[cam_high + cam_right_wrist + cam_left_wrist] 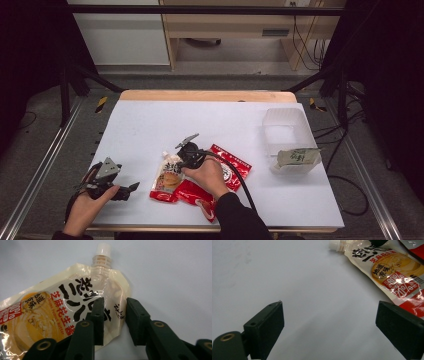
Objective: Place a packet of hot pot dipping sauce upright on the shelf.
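Note:
A cream spouted sauce pouch [167, 177] with a white cap and a red base lies flat near the table's front middle. My right gripper [179, 165] points down at the pouch's upper part. In the right gripper view the pouch [57, 312] fills the left half. There my right gripper [115, 302] straddles the pouch's top right edge: one jaw rests over the printed face, the other stands beside the edge on the table. The film between them looks flat and unpinched. My left gripper [131, 190] rests at the front left. It stands wide open [329, 322] over bare table, the pouch [387, 270] lying beyond.
Two red packets [235, 167] [192, 192] lie under and beside the right hand. A clear plastic container [270, 120] stands at the right, with a greenish packet [297, 157] leaning at its near end. White table surface [150, 125] stretches behind the pouch.

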The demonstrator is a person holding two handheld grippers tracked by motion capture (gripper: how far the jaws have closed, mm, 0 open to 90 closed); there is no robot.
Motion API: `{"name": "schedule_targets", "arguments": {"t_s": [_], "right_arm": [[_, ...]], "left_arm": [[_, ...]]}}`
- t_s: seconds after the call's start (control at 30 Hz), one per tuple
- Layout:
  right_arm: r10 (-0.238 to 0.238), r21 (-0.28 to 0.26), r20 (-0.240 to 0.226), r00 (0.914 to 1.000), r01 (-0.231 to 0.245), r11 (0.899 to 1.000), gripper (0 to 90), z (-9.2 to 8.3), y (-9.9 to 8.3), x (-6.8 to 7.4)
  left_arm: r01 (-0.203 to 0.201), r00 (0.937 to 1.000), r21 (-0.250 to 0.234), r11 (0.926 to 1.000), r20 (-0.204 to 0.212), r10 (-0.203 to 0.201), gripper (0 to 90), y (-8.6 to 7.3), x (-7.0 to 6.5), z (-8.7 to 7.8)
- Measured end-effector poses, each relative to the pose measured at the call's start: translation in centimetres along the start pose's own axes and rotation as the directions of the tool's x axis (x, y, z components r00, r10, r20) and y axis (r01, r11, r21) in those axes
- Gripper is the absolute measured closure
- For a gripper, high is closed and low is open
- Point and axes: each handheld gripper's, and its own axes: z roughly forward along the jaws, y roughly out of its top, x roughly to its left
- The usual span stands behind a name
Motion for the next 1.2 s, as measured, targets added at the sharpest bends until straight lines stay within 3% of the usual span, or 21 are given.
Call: {"name": "schedule_targets", "arguments": {"t_s": [0.13,0.33,0.57,0.77,1.2], "right_arm": [[-0.038,0.004,0.009,0.9993,0.038,0.999,81.7,-0.1,-0.1,0.4],[-0.054,-0.01,0.003,0.9985,0.054,0.998,88.5,-0.2,0.0,0.7],[-0.086,-0.096,0.005,0.9963,0.086,0.992,89.8,-1.7,1.5,1.5],[-0.103,-0.172,0.026,0.9943,0.106,0.979,90.0,-3.5,3.1,1.7],[-0.165,-0.244,0.055,0.9847,0.174,0.954,90.0,-7.8,5.4,1.5]], "left_arm": [[-0.003,1.0,0.002,1.0,0.003,0.003,8.0,0.0,0.0,0.0],[-0.006,1.0,0.002,1.0,0.004,0.006,8.1,0.0,0.0,0.0],[-0.001,1.0,-0.002,1.0,0.003,0.001,8.2,0.0,0.1,-0.1],[0.005,1.0,-0.015,0.9999,0.003,-0.005,8.6,0.1,0.2,-0.3],[0.016,0.9999,-0.063,0.9979,0.002,-0.016,9.4,0.5,0.4,-1.3]]}}
